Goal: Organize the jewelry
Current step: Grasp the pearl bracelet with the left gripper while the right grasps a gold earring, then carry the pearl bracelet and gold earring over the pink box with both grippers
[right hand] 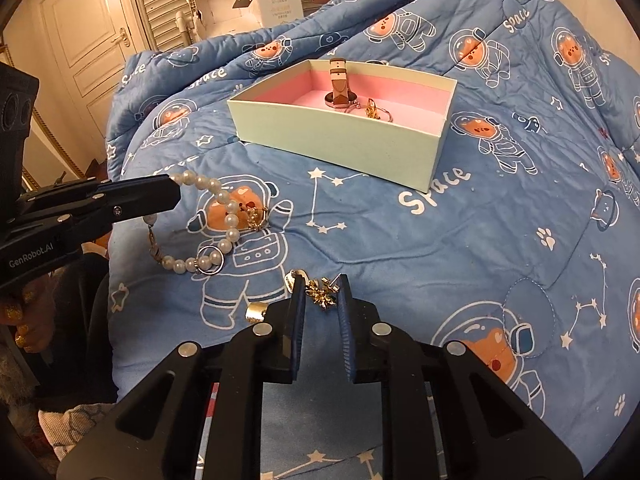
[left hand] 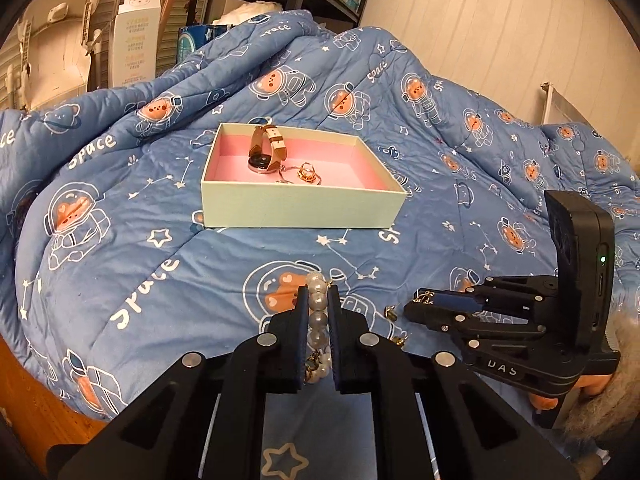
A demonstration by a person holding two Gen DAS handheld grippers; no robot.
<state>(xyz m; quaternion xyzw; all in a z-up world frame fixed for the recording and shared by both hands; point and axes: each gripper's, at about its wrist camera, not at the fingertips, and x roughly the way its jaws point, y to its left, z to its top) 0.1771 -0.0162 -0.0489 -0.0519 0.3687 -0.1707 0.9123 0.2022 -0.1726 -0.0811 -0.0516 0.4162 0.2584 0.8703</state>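
Note:
A pearl bracelet point(left hand: 318, 302) sits pinched between the pads of my left gripper point(left hand: 318, 292), which is shut on it. In the right wrist view the pearl bracelet point(right hand: 229, 220) hangs in a loop from the left gripper point(right hand: 176, 189) down to the quilt. My right gripper point(right hand: 322, 292) is shut on a small gold flower earring point(right hand: 322, 298) just above the quilt, and the right gripper point(left hand: 420, 300) shows low on the right in the left wrist view. The pale green, pink-lined box point(left hand: 296, 208) point(right hand: 340, 140) lies beyond both, holding a watch point(left hand: 262, 152) point(right hand: 340, 88) and a gold ring on a chain point(left hand: 306, 172) point(right hand: 374, 112).
A silver ring point(right hand: 211, 261) lies by the bracelet's lower end. Small gold pieces point(right hand: 256, 312) point(left hand: 390, 312) rest on the blue astronaut quilt point(left hand: 120, 240) near the right fingers. A person's hand point(right hand: 24, 320) holds the left tool. Shelves and a door stand behind the bed.

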